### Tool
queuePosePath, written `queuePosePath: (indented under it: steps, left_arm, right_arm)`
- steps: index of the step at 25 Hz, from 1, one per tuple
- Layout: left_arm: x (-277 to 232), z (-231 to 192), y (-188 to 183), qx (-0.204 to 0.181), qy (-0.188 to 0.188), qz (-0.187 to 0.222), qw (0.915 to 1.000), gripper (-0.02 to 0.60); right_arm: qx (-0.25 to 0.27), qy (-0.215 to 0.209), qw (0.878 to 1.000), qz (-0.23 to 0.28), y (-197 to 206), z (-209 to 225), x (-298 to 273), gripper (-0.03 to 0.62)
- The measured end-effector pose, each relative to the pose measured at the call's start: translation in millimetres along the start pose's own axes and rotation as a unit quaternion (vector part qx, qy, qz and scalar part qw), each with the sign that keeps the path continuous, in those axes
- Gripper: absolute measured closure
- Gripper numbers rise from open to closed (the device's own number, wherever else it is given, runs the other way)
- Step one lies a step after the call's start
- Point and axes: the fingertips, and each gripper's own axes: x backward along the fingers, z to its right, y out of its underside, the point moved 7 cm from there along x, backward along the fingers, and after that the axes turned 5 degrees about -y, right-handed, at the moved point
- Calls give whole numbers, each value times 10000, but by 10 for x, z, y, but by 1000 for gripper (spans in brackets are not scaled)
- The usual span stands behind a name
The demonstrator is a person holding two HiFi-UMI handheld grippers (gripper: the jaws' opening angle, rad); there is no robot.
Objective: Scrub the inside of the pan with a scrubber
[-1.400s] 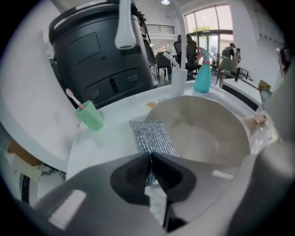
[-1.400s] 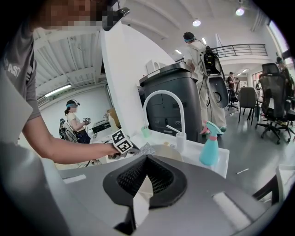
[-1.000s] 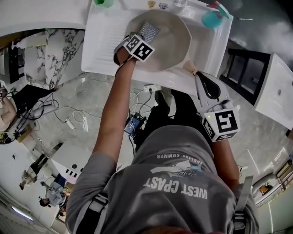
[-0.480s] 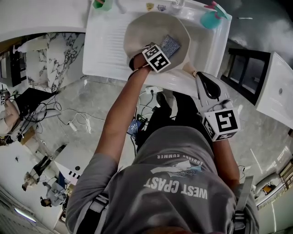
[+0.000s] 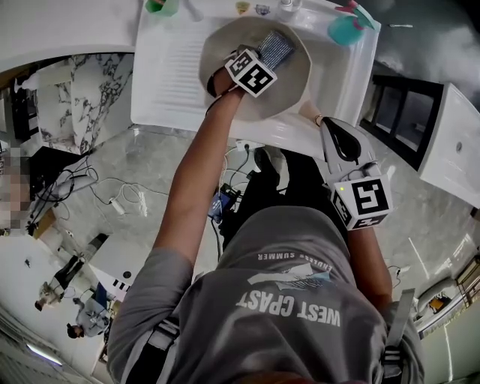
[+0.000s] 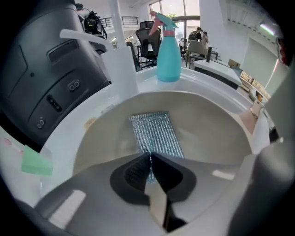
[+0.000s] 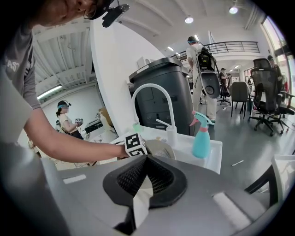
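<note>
A round beige pan (image 5: 294, 84) lies in the white sink (image 5: 172, 67). My left gripper (image 5: 264, 60) points steeply down into it, shut on the near edge of a silver mesh scrubber (image 5: 276, 46). In the left gripper view the scrubber (image 6: 154, 132) lies flat against the pan's inner wall (image 6: 216, 133) just past the closed jaws of the left gripper (image 6: 150, 159). My right gripper (image 5: 324, 124) stays at the sink's near right, its jaws closed at the end of the pan handle (image 5: 310, 111). In its own view the right gripper (image 7: 146, 157) hides the handle.
A teal spray bottle (image 5: 346, 28) stands on the sink's far right corner, next to the white faucet (image 7: 152, 92). A green object (image 5: 166, 4) sits at the far left rim. A dark bin (image 7: 166, 92) stands behind the sink. Cables lie on the floor (image 5: 120, 199).
My left gripper has swept the scrubber from the pan's far left to its right side, then slightly towards the far wall. The right gripper has stayed put.
</note>
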Motion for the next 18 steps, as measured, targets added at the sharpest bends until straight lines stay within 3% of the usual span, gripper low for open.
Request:
queuePosePath:
  steps: [5,9,14,18]
  left_arm:
    - [31,-390,220,-239,-467,-335,9981,571]
    - [127,-492,435,-211,-565,-572,9965,571]
    - [171,-269,685,-641,-280,-1023,9923,571]
    - [132,84,687,-938,149,-1097,9894,571]
  right_arm:
    - [3,-62,10000,-67,48,-12,-55,592]
    - [26,-85,9999,-72,39,-20,-43,592]
    - [78,-141,9999,-57,31,-71,-49,592]
    - [96,-171,9998,-49,50,-105,-20,592]
